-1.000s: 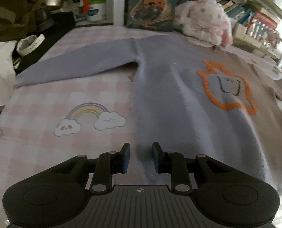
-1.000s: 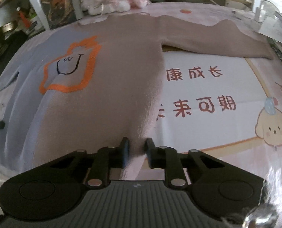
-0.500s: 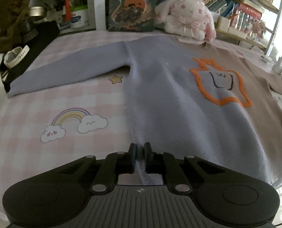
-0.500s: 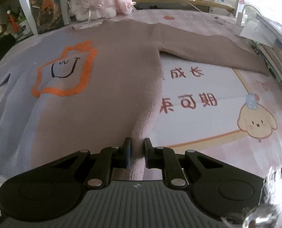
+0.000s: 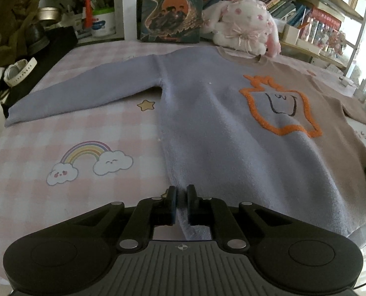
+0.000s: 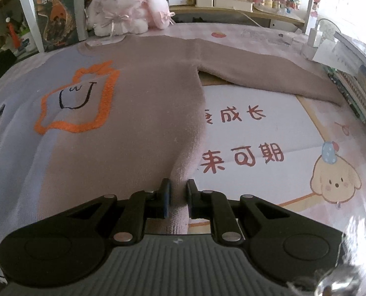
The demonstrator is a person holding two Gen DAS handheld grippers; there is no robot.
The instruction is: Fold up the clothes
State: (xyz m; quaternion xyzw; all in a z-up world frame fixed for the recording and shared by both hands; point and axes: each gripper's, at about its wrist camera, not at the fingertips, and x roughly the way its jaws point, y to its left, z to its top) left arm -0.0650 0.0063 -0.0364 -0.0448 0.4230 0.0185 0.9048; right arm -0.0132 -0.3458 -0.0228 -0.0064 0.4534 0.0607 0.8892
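The sweater (image 5: pixel 222 128) lies flat on the desk (image 5: pixel 84 128), its length running away from the cameras, collar toward the plush rabbit (image 5: pixel 242 32), sleeves spread sideways. The left gripper (image 5: pixel 179 198) and right gripper (image 6: pixel 176 191) each pinch a bottom hem corner.

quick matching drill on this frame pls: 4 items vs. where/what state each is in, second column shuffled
Items:
1. left hand-held gripper
2. right hand-held gripper
3. plush rabbit
4. rainbow print

Places/states:
A. on the pink checked mat, beside the sweater's lilac edge
B. shut on the brown bottom corner of the sweater
C. at the far end, just beyond the sweater's collar
D. shut on the lilac bottom corner of the sweater

Pairs: 1-D, 2-B, 3-C, 4-A
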